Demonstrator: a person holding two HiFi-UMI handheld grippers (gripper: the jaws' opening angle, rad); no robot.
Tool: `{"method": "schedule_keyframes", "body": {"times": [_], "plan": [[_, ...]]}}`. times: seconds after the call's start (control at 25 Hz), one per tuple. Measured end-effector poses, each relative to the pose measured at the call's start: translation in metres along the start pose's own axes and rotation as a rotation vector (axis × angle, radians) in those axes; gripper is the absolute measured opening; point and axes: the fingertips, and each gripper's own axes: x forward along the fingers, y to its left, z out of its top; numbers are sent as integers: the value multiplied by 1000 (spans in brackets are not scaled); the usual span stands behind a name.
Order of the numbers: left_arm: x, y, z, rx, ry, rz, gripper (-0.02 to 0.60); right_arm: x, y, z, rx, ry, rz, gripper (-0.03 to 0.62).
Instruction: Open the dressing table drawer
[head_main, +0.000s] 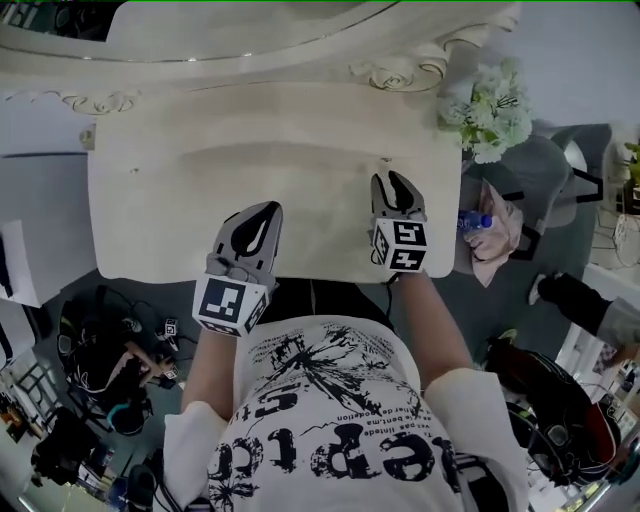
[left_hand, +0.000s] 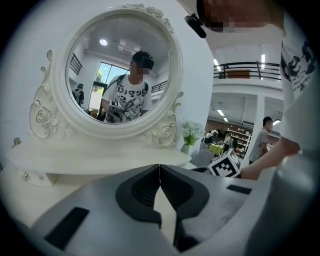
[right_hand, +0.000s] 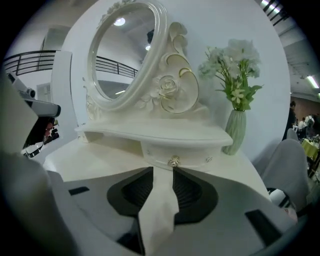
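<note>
The white dressing table (head_main: 150, 200) fills the top of the head view, with its round mirror (left_hand: 120, 70) on a raised shelf at the back. Under that shelf, in the right gripper view, sits a small drawer (right_hand: 192, 156) with a pale metal knob (right_hand: 173, 161). My right gripper (right_hand: 163, 172) points straight at the knob with its jaws open; nothing is between them. In the head view it hovers over the tabletop's right part (head_main: 392, 180). My left gripper (left_hand: 159, 167) is shut and empty, over the front left of the tabletop (head_main: 272, 208).
A pale green vase of white flowers (right_hand: 235, 125) stands on the table's right end, close to the drawer. A grey chair with clothing (head_main: 520, 200) and a water bottle (head_main: 475, 221) sit to the right. Cables and gear (head_main: 110, 350) lie on the floor at left.
</note>
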Motion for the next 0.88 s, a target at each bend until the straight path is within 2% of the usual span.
{"method": "schedule_keyframes", "body": {"times": [0.2, 0.52, 0.88], "plan": [[4, 2, -12, -5, 39, 37, 20, 19, -13, -1, 3, 22, -25, 120], [5, 8, -14, -28, 48, 57, 20, 36, -21, 0, -31, 43, -82, 115], [-2, 6, -5, -7, 35, 49, 20, 30, -19, -4, -13, 63, -84, 106]]}}
